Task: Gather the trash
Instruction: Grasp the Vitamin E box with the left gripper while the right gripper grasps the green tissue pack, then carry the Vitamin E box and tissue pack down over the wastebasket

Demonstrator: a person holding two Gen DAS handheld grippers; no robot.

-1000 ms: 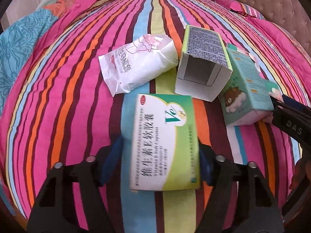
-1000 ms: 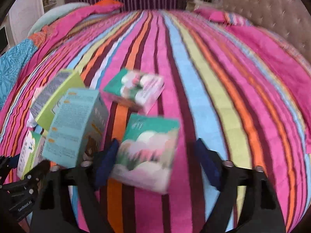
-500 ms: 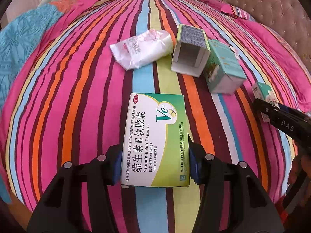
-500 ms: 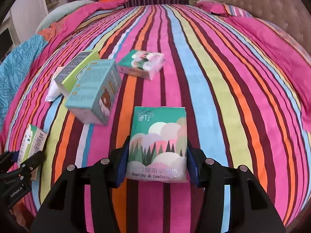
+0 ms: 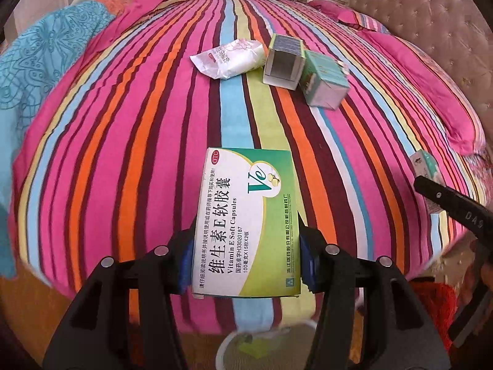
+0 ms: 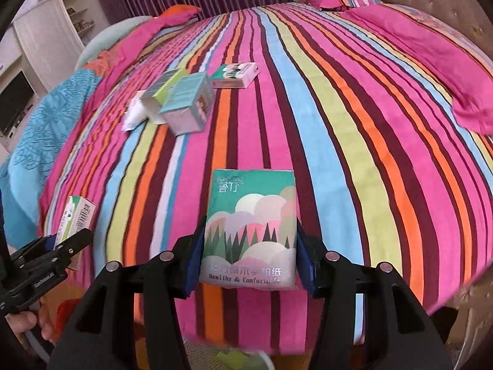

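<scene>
Grippers hold trash above the bed's near edge: the left gripper (image 5: 245, 265) clamps the vitamin box (image 5: 246, 231), the right gripper (image 6: 248, 262) the tissue pack (image 6: 251, 231). Farther off on the striped bedspread (image 6: 339, 123) lie a white wrapper (image 5: 229, 58), two cartons (image 5: 285, 61) and another tissue pack (image 6: 235, 75).

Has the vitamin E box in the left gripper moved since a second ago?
Yes. The vitamin E box has left the trash cluster: the white packet, which lay just beyond it, now sits far up the striped bedspread.
</scene>
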